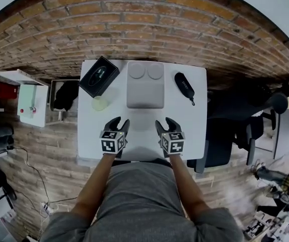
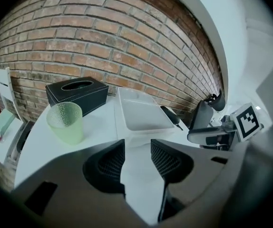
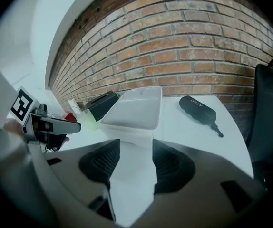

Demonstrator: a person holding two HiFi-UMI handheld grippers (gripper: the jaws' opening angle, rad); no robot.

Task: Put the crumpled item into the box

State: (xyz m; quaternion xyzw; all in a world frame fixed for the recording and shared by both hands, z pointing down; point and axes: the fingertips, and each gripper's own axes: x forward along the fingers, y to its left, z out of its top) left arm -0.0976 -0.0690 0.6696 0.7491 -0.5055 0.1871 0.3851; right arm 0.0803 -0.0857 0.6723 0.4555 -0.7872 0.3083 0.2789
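A shallow white box [image 1: 145, 92] lies open in the middle of the white table [image 1: 195, 115], also seen as the white box [image 2: 143, 112] and white box [image 3: 136, 108] in the two gripper views. No crumpled item shows in any view. My left gripper [image 1: 120, 123] hovers near the front edge, just left of the box's near end, open with nothing between its jaws [image 2: 137, 145]. My right gripper [image 1: 164, 123] is level with it on the right, also open and empty [image 3: 135, 147]. Both point toward the box.
A black tissue box [image 1: 98, 75] stands at the table's back left, with a green plastic cup [image 1: 99, 103] in front of it. A black zipped case [image 1: 184, 85] lies right of the white box. A brick wall runs behind. A dark office chair [image 1: 225, 135] is at the right.
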